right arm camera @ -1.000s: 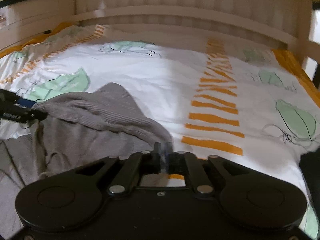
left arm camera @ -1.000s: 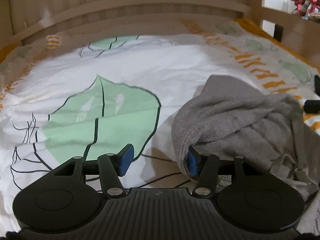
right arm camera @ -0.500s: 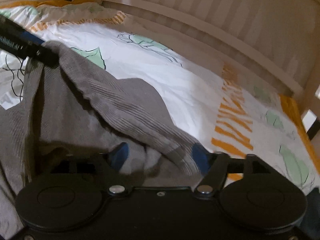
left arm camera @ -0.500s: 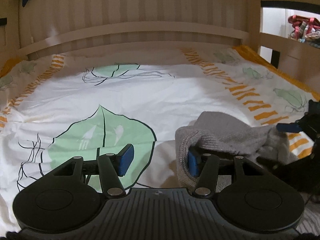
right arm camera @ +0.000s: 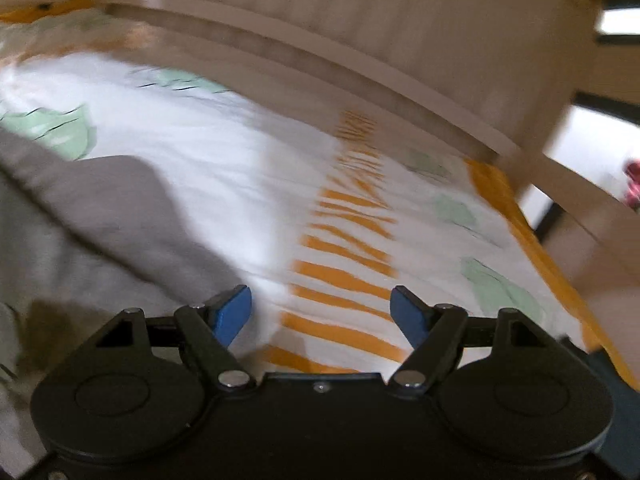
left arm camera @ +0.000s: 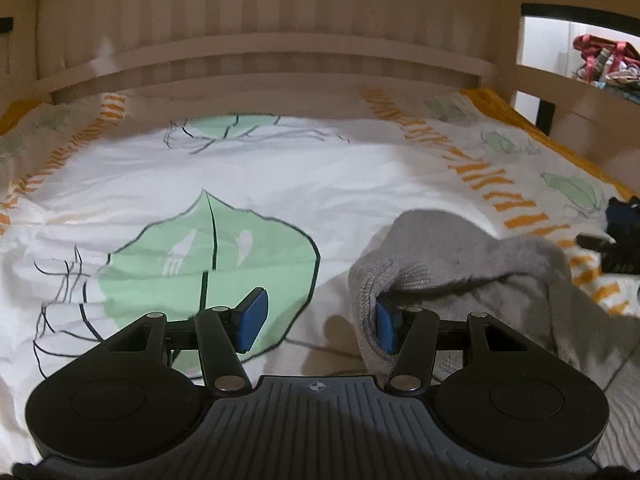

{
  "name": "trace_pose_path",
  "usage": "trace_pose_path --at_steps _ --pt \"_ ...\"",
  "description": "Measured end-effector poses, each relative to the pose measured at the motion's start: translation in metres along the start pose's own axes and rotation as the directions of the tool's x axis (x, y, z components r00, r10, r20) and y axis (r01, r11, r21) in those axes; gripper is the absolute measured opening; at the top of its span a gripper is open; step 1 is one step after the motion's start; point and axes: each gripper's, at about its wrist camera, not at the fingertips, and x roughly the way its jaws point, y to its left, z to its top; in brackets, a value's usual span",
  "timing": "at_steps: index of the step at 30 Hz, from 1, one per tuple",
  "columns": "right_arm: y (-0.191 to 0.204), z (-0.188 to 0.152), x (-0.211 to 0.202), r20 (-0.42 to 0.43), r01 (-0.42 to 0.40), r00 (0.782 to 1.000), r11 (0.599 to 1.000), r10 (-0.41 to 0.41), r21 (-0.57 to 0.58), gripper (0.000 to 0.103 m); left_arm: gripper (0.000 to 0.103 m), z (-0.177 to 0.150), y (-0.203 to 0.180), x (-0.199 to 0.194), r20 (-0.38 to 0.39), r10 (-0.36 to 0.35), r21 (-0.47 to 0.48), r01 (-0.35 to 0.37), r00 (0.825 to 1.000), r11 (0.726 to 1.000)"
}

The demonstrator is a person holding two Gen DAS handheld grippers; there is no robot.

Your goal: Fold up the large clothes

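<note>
Nearest in the left wrist view, left gripper (left arm camera: 320, 320) with jaws standing apart and nothing pinched between the blue pads (left arm camera: 252, 318). Draped over the outside of the right-hand pad, a fold of grey knitted sweater (left arm camera: 460, 256); hooked there rather than clamped, pad tucked under the ribbed edge. Between the jaws, only bedding. Just past the left-hand pad, a large green leaf print (left arm camera: 208, 252) on the white duvet (left arm camera: 280, 176). To the right of the gripper, the sweater bunched in a heap, running off toward the lower right of the view. Further right and beyond the heap, a dark shape, seemingly the other gripper, at the edge. Beyond, orange dashed stripes (left arm camera: 480, 172) along the duvet, then the slatted wooden bed rail (left arm camera: 260, 60).

Nearest in the right wrist view, right gripper (right arm camera: 320, 314) released, jaws spread wide, nothing between them but duvet (right arm camera: 224, 148) and orange stripes (right arm camera: 344, 264). Just left of the left-hand pad, the grey sweater (right arm camera: 112, 216), lying on the bed; whether the cloth touches that pad, cannot tell through the blur. Beyond, small green leaf prints, the orange border of the duvet, then the wooden bed rail (right arm camera: 320, 40), tilted in a blurred picture.
</note>
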Motion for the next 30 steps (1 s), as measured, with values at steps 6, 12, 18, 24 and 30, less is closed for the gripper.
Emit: trace_pose_path --at_steps 6,12,18,24,30 --pt "-0.016 -0.012 -0.017 0.009 -0.15 0.989 0.988 0.15 0.047 0.076 0.054 0.0 -0.002 0.003 0.003 0.01 -0.029 -0.01 1.0 1.0" --pt "0.062 0.006 -0.036 0.052 -0.251 0.965 0.962 0.257 -0.104 0.082 0.054 0.021 -0.013 -0.004 0.048 -0.001 -0.008 0.002 0.999 1.0" --pt "0.121 0.027 -0.022 0.048 -0.237 0.967 0.953 0.25 -0.189 0.089 0.054 0.03 -0.021 -0.012 0.095 -0.029 -0.018 0.031 0.995 0.999" --pt "0.088 0.028 0.003 0.022 -0.125 0.992 0.987 0.128 -0.103 0.087 0.054 0.02 -0.012 -0.01 0.075 -0.015 -0.018 0.017 0.997 1.0" --pt "0.023 0.006 0.019 -0.057 -0.002 0.998 1.0 0.0 -0.027 0.081 0.054 -0.001 0.002 0.004 -0.005 0.009 -0.022 -0.009 1.0 1.0"
